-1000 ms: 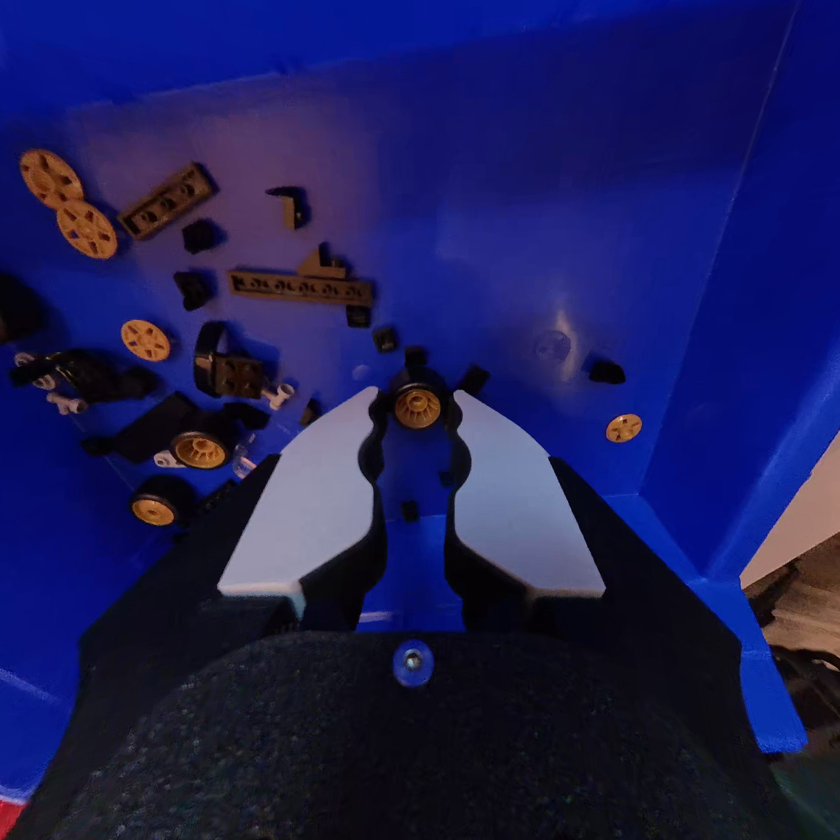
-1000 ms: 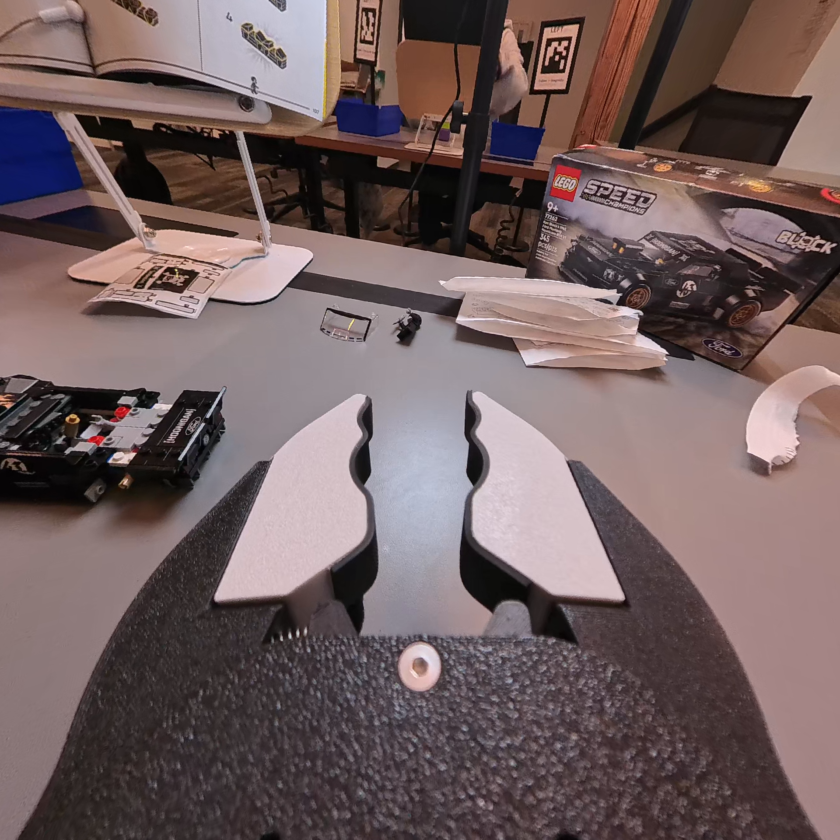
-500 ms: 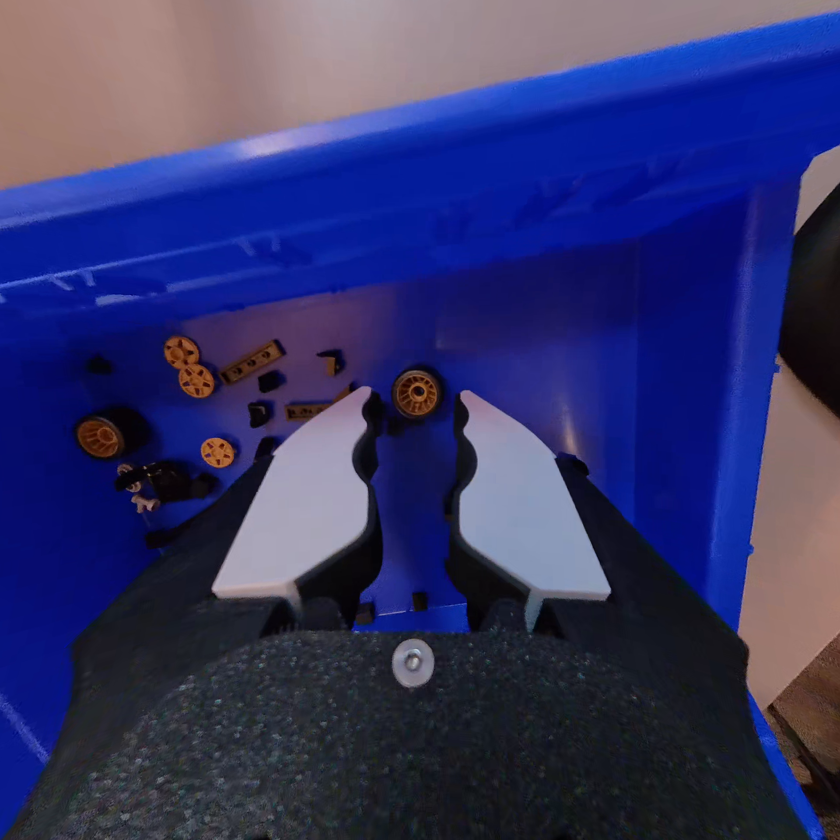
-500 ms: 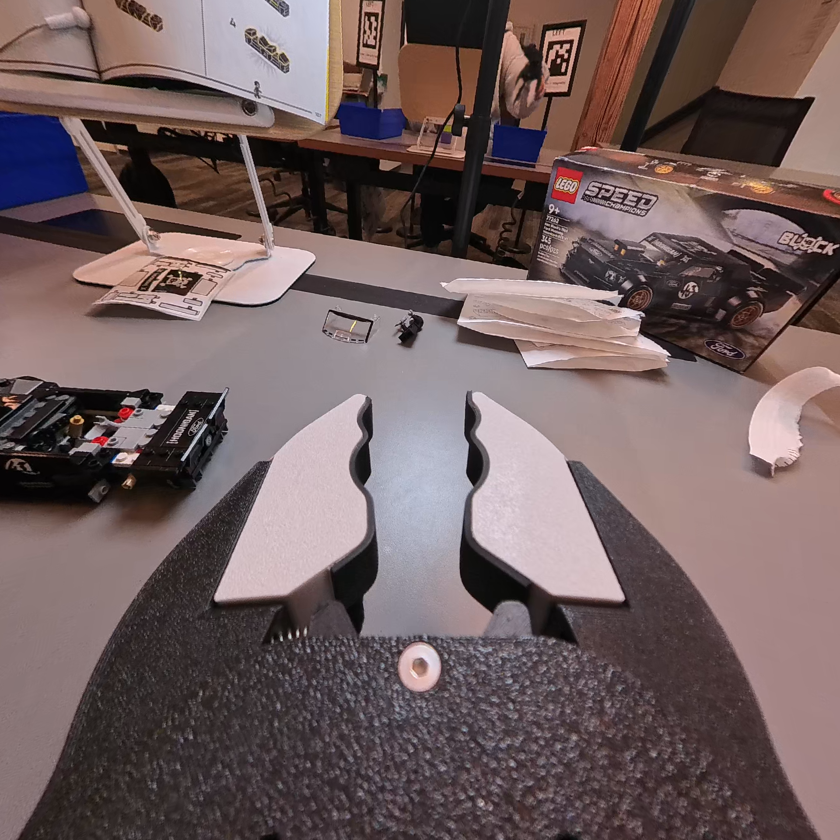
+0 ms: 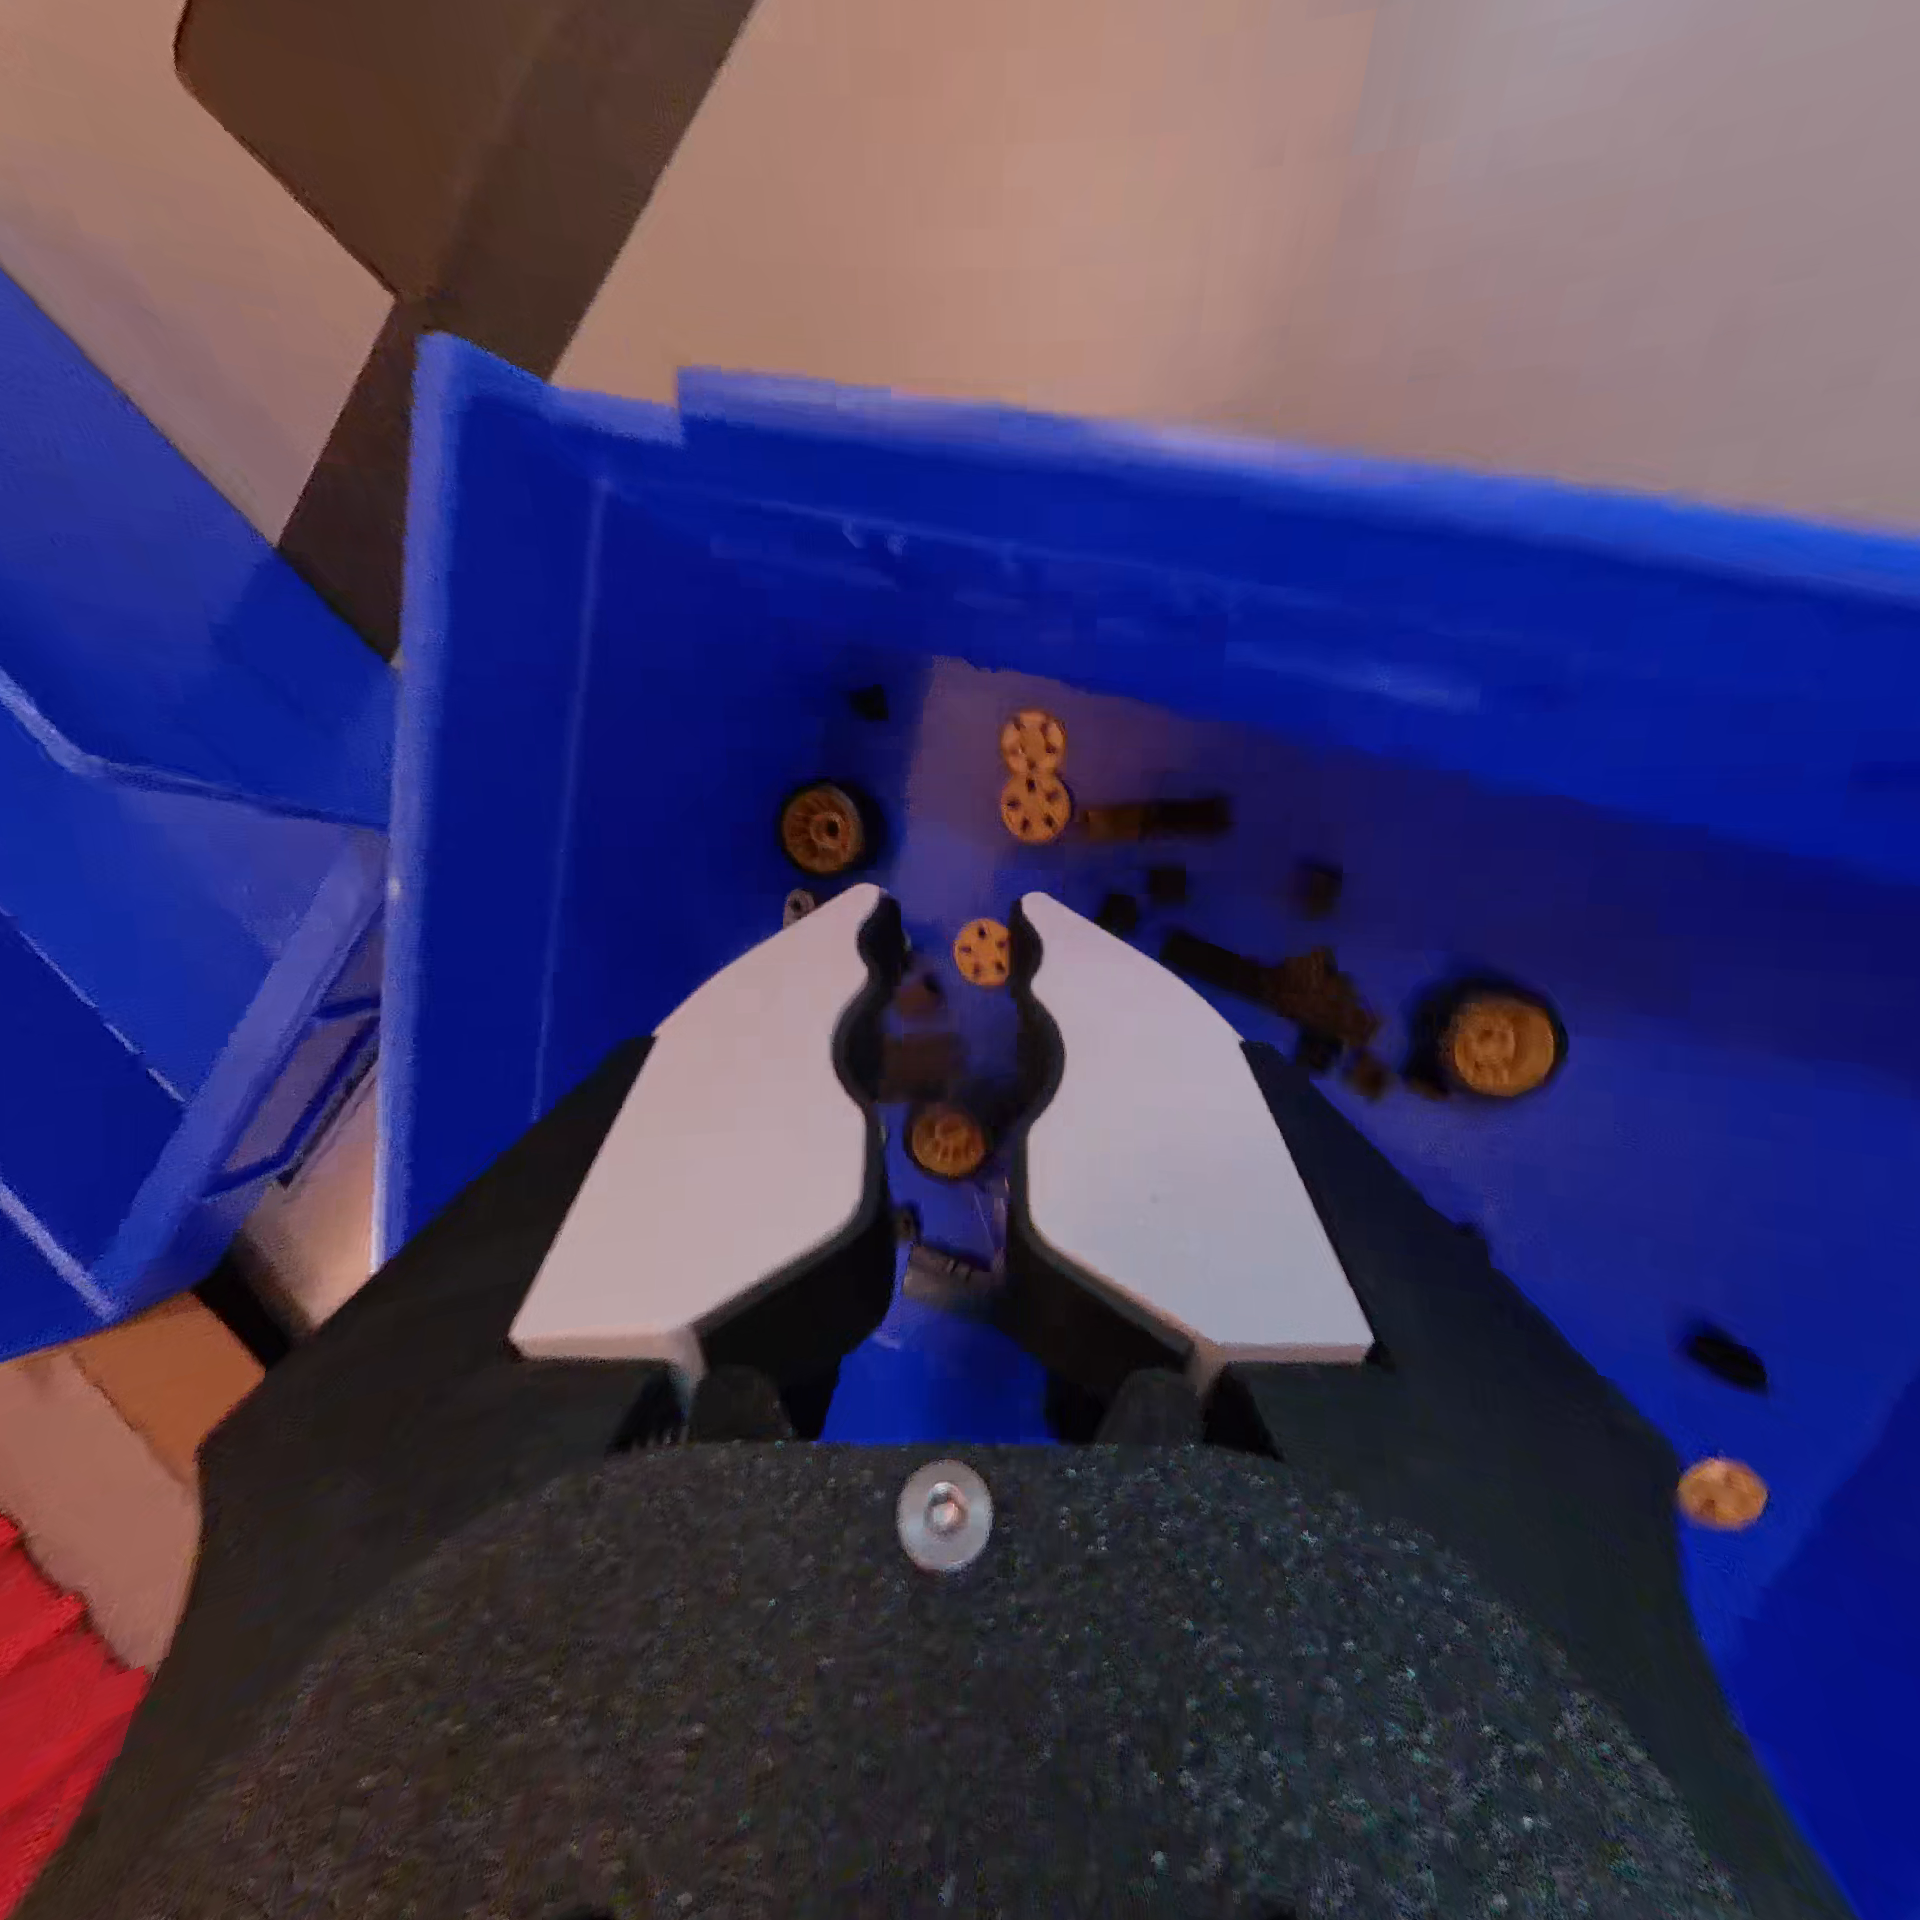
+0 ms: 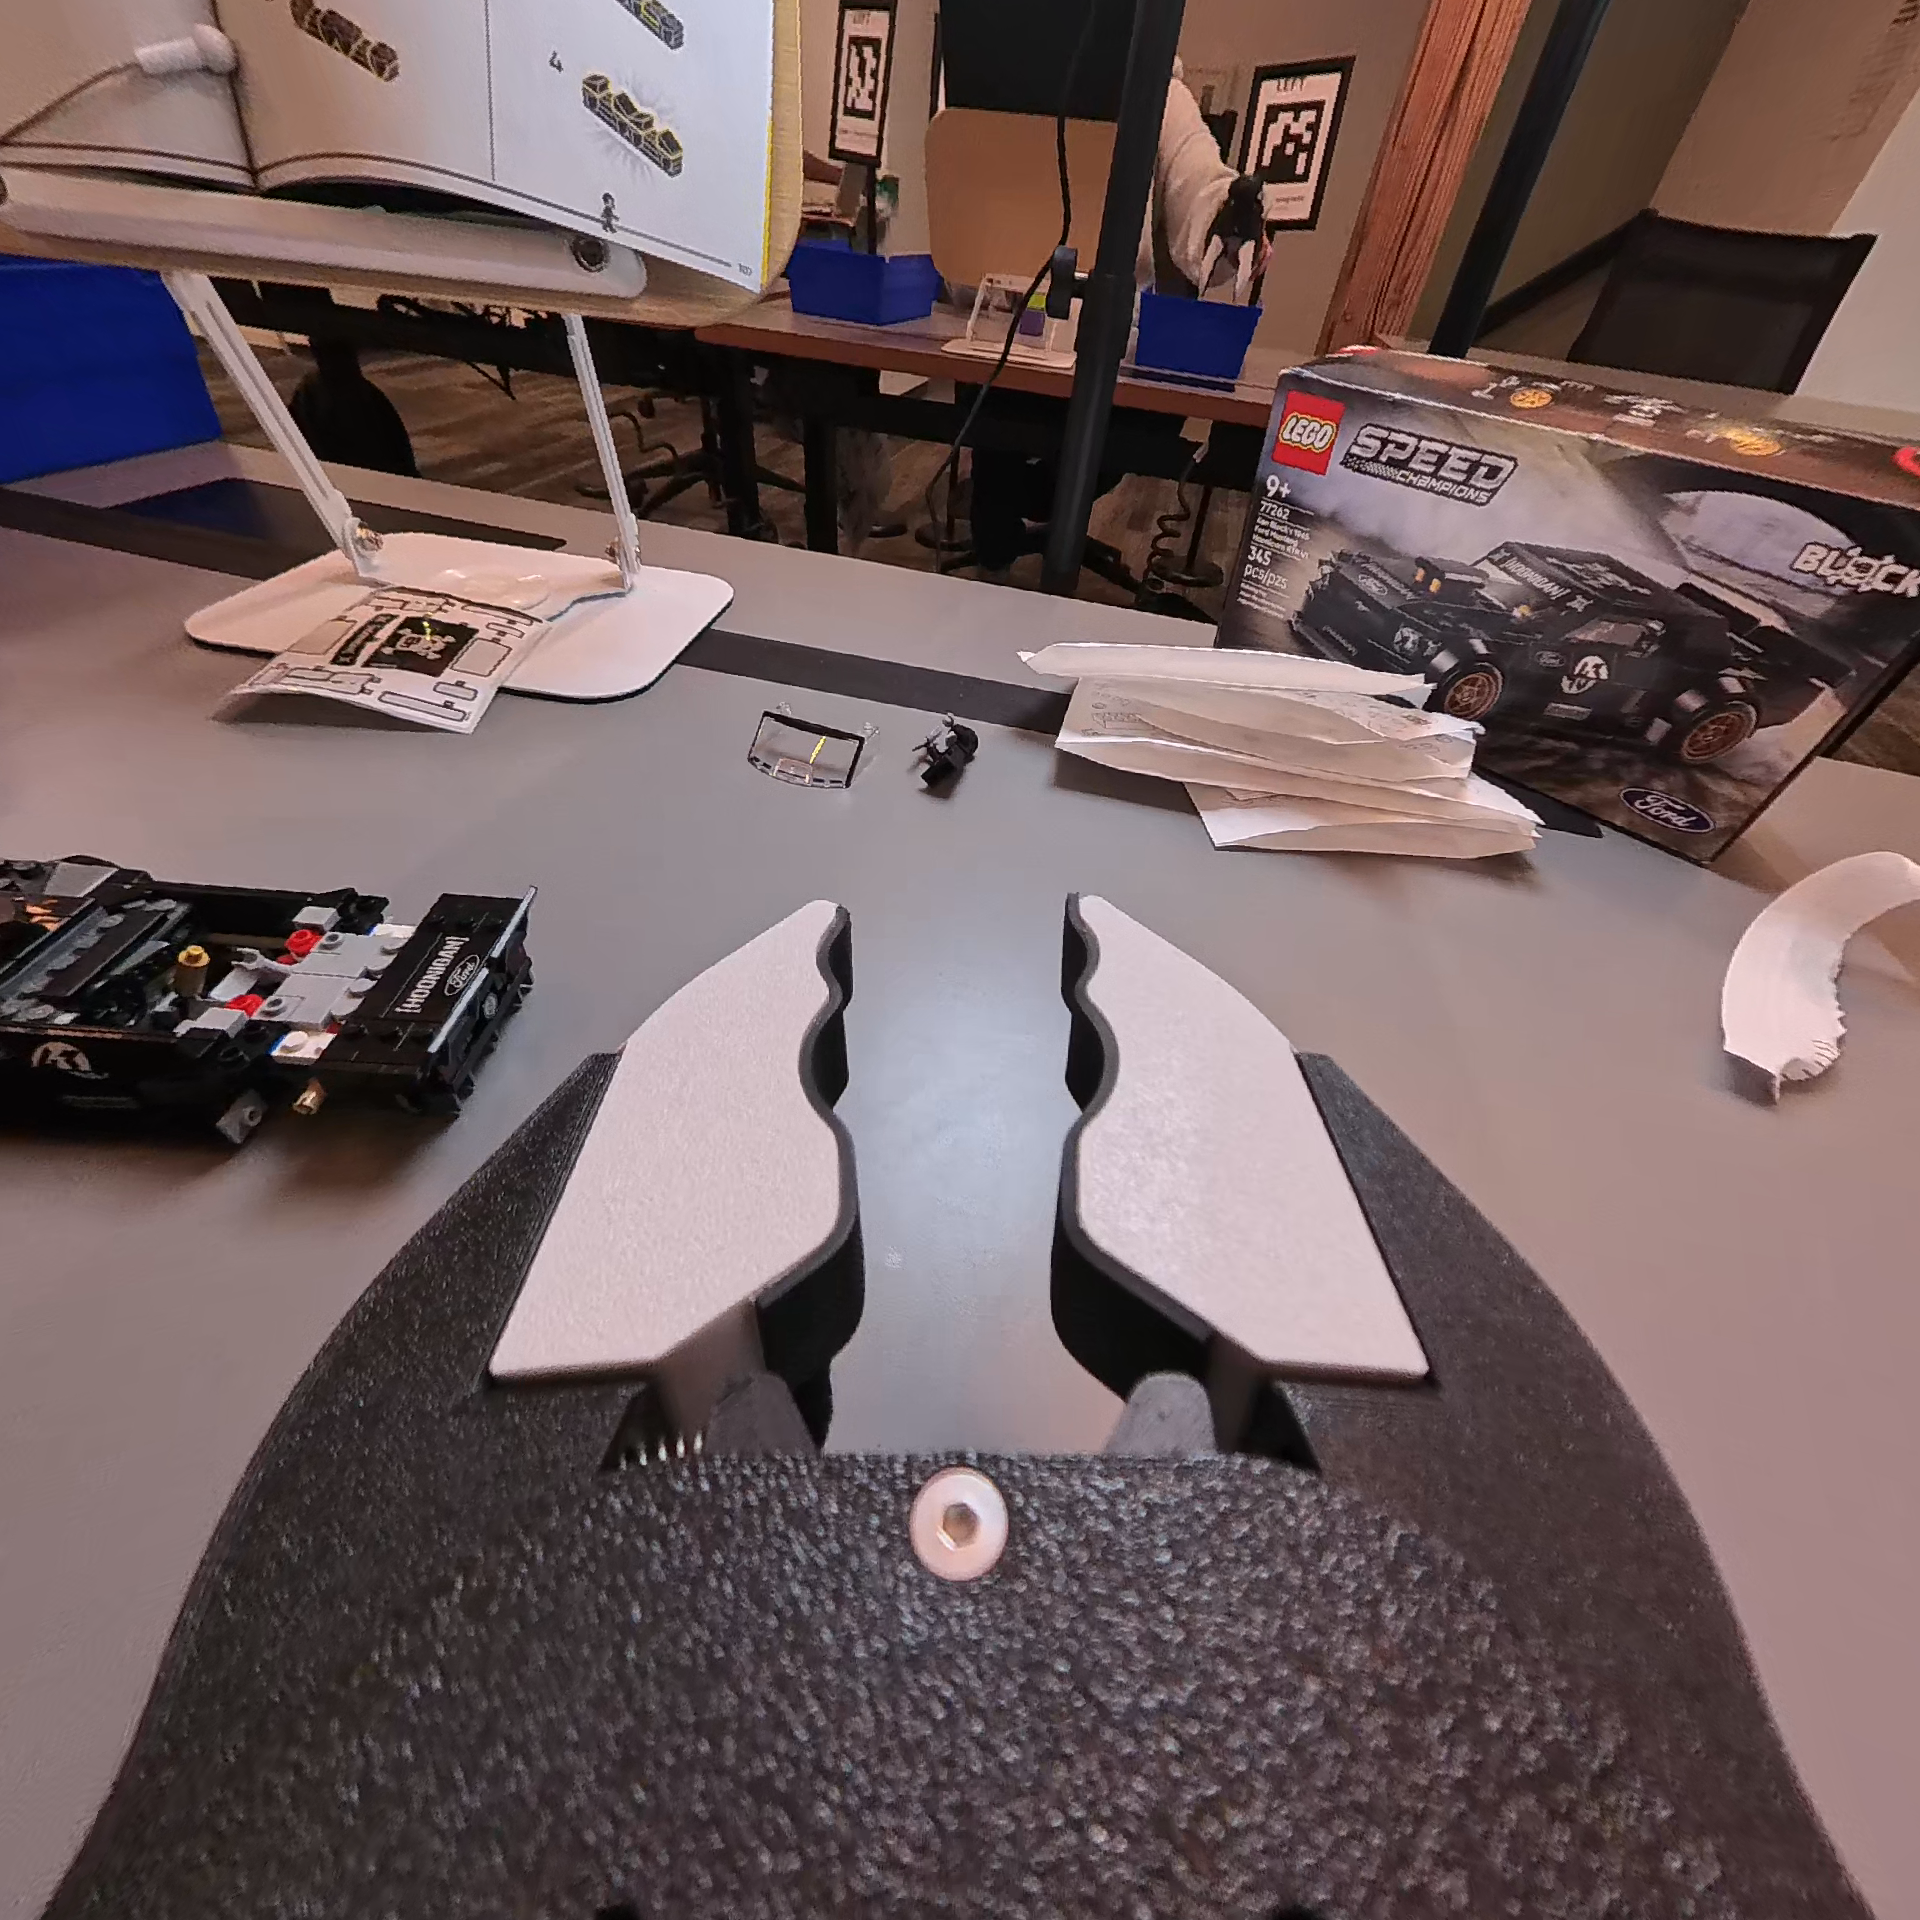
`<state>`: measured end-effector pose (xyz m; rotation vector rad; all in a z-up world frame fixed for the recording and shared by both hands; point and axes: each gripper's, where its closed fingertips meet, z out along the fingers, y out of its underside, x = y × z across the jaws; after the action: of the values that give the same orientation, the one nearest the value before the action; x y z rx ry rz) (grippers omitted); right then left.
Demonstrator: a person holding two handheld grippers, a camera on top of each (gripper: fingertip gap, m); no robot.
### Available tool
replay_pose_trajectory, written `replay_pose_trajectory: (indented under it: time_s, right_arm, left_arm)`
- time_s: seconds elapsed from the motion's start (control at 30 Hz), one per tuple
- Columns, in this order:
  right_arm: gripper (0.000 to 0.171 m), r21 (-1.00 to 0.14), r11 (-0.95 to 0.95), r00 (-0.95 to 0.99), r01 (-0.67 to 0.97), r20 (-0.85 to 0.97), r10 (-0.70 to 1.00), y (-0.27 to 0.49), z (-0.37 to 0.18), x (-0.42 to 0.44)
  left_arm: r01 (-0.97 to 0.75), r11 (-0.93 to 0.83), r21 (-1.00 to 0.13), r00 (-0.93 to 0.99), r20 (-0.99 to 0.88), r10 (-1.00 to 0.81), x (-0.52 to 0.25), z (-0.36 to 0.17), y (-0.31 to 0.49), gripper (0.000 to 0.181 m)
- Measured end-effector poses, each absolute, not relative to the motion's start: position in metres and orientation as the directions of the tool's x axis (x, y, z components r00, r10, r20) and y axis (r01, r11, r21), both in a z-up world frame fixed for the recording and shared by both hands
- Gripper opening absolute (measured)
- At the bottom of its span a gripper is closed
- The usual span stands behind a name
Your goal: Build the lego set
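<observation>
Left gripper, part open and empty, hangs over bin holding a small wheel: light, rigid, probably slippery, best pinched across its tyre.

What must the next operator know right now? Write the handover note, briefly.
Left gripper: open above the blue bin; a gold wheel shows between its fingers, seemingly lying in the bin.
Right gripper: open, empty, over the grey table.
Partly built black car sits on the table's left; clear windscreen piece and small black part lie farther out.
Done: car body partly built.
Left: wheels and loose bin pieces unfitted.
</observation>
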<state>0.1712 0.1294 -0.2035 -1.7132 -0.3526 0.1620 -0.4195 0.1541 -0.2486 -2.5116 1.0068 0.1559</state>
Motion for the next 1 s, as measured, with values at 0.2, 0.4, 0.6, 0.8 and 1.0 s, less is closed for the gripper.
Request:
replay_pose_trajectory:
  time_s: [0.2,0.4,0.6,0.8,1.0]
  right_arm:
    - [0.039,-0.985,-0.116,0.942,0.123,0.079,0.327,0.126,-0.198,0.171]
    - [0.039,-0.993,-0.083,0.931,0.086,0.051,0.36,0.121,-0.188,0.17]
    - [0.039,-0.996,-0.07,0.92,0.061,0.029,0.39,0.116,-0.184,0.168]
    - [0.039,-0.997,-0.068,0.919,0.037,0.007,0.394,0.115,-0.181,0.171]
    - [0.039,-0.997,-0.067,0.92,0.037,0.008,0.391,0.115,-0.181,0.172]
  left_arm:
    - [-0.411,-0.83,-0.376,0.911,-0.13,-0.392,-0.424,-0.281,0.187,0.015]
    - [-0.253,-0.846,-0.47,0.964,-0.048,-0.261,-0.421,-0.289,0.2,0.01]
    - [-0.232,-0.853,-0.467,0.973,-0.107,-0.206,-0.42,-0.297,0.208,0.012]
    - [-0.188,-0.852,-0.489,0.982,-0.082,-0.17,-0.421,-0.298,0.21,0.011]
    - [-0.182,-0.843,-0.506,0.983,-0.069,-0.171,-0.422,-0.298,0.209,0.007]
